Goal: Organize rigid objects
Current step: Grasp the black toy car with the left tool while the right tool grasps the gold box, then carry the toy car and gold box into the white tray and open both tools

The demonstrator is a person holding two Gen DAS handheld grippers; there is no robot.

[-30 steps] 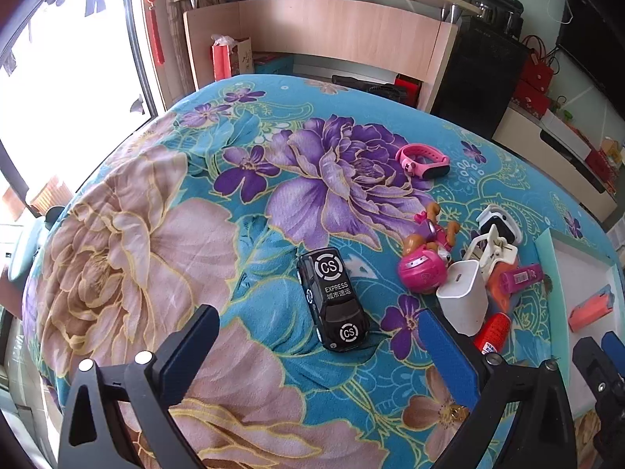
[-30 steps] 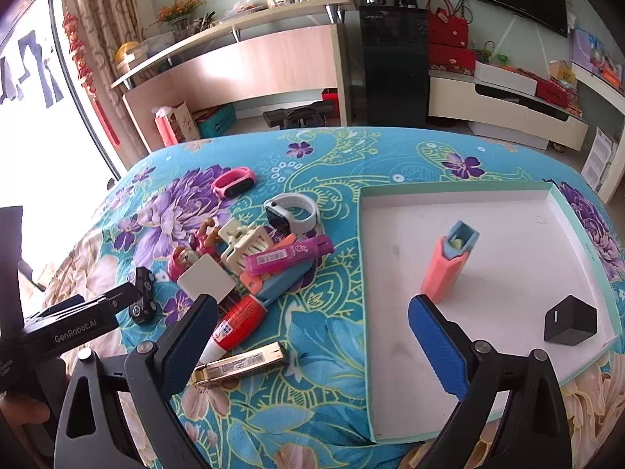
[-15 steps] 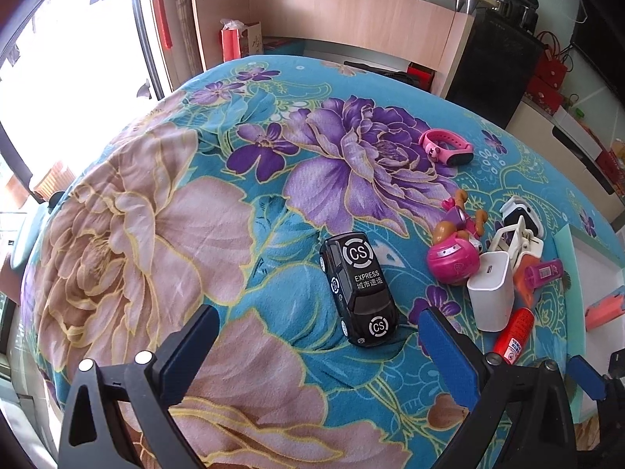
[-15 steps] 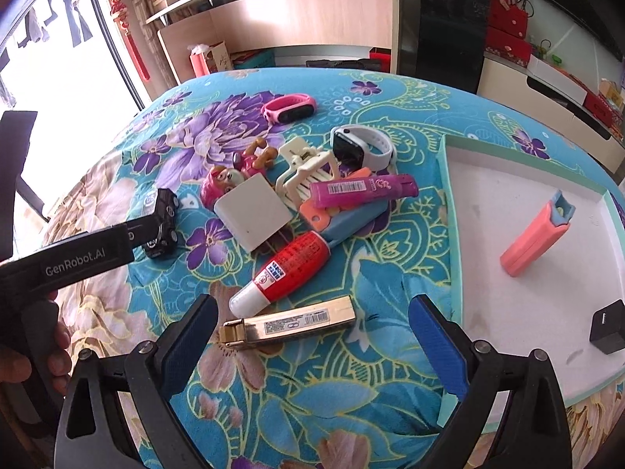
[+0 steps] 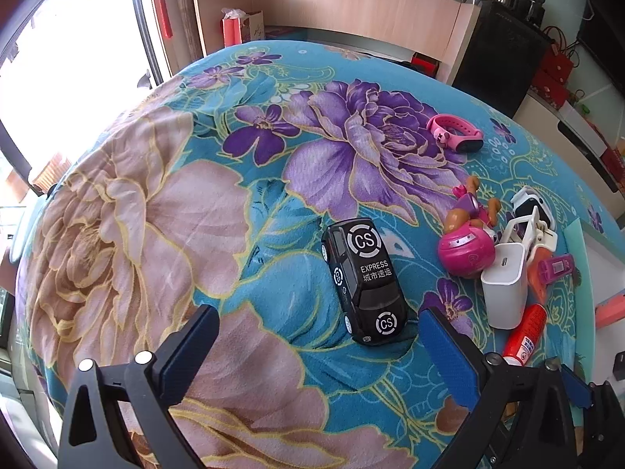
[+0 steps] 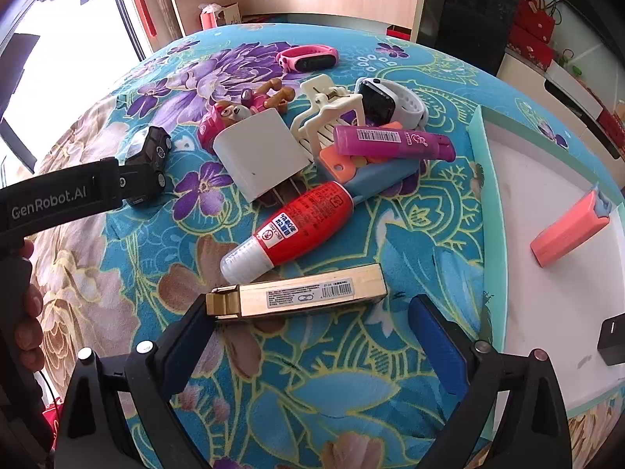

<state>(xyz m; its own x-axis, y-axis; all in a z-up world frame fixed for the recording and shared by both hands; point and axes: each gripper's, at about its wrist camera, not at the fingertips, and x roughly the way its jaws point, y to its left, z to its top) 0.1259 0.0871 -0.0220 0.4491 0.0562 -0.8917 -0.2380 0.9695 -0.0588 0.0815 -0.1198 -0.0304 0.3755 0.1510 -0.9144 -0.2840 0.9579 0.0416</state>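
Both wide-open grippers, left gripper (image 5: 316, 332) and right gripper (image 6: 312, 320), moved closer to the toys; maybe two things sit in the tray (image 6: 478, 164), most wait.

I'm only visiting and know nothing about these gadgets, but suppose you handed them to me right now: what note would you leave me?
Left gripper: open, empty, low over the black toy car.
Right gripper: open, empty, just short of the gold box.
Done: the coral case and a small black block lie in the white tray.
Left: everything on the floral cloth. That means the car, gold box, red glue bottle, white charger, purple tube, cream clip, white watch, pink band and pink pup toy.
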